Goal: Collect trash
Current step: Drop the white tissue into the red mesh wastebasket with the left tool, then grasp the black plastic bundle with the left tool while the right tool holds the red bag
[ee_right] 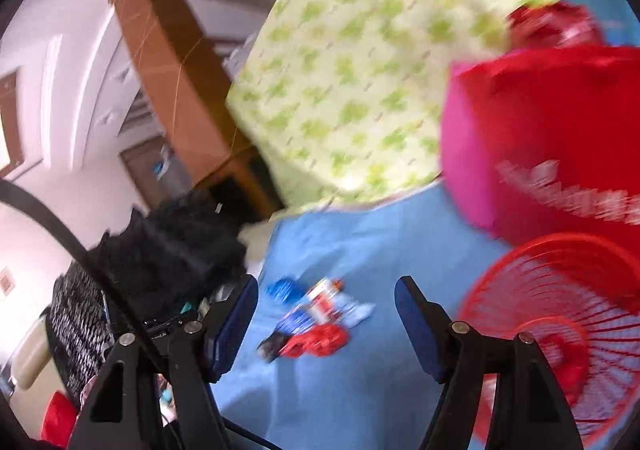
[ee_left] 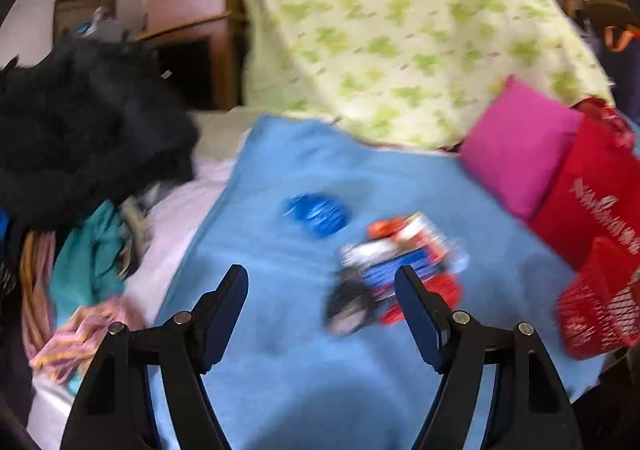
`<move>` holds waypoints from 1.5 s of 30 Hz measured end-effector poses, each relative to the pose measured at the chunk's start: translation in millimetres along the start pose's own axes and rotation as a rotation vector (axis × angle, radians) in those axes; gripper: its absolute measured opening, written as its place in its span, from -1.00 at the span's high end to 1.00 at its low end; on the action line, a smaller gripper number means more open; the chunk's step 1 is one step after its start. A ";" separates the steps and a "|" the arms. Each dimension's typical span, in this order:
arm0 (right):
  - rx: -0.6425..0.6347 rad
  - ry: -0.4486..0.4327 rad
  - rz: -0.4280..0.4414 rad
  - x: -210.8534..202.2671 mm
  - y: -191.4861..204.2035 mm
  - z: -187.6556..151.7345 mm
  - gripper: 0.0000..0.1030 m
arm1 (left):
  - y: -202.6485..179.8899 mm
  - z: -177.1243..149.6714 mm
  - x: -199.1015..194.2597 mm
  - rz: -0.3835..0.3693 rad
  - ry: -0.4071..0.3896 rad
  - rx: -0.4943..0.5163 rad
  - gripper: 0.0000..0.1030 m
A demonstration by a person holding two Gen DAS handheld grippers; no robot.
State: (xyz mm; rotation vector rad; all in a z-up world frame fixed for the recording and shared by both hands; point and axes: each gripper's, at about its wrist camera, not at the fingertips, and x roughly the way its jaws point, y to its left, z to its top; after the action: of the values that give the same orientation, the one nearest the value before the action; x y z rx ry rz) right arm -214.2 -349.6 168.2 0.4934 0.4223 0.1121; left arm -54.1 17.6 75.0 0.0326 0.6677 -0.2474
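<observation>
A pile of crumpled wrappers [ee_left: 394, 270], red, blue, white and black, lies on a light blue blanket [ee_left: 304, 370]. A crumpled blue wrapper [ee_left: 318, 213] lies apart, to the pile's left. My left gripper [ee_left: 322, 278] is open and empty, hovering just short of the pile, its right finger in front of it. In the right wrist view the same pile [ee_right: 316, 324] and blue wrapper [ee_right: 285, 290] lie ahead of my right gripper [ee_right: 326, 290], which is open and empty. A red mesh basket [ee_right: 560, 330] stands at the right; something red lies inside it. Both views are blurred.
A red bag [ee_left: 600, 197] and a pink cushion [ee_left: 520, 153] stand behind the basket [ee_left: 600, 310]. A green-patterned quilt [ee_left: 400, 29] lies at the back. Black fluffy clothing [ee_left: 88, 129] and mixed clothes [ee_left: 92, 262] are heaped at the left.
</observation>
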 end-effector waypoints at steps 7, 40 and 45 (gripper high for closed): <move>0.128 0.333 0.049 145.1 11.5 -42.4 -0.44 | 19.6 -36.3 53.5 -0.026 0.122 -0.048 -0.48; 0.204 0.564 -0.065 311.8 -18.5 -120.2 -0.07 | -8.8 -58.0 172.1 -0.179 0.297 -0.151 0.41; 0.125 0.514 -0.060 285.2 -7.8 -110.9 -0.07 | 1.8 -56.9 141.4 -0.096 0.192 -0.139 0.42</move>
State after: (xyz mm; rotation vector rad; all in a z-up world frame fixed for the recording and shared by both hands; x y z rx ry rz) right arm -1.7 -249.7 -28.2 0.5737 0.9513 0.1558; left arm 18.8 -5.1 -57.0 -0.1107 0.8770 -0.2915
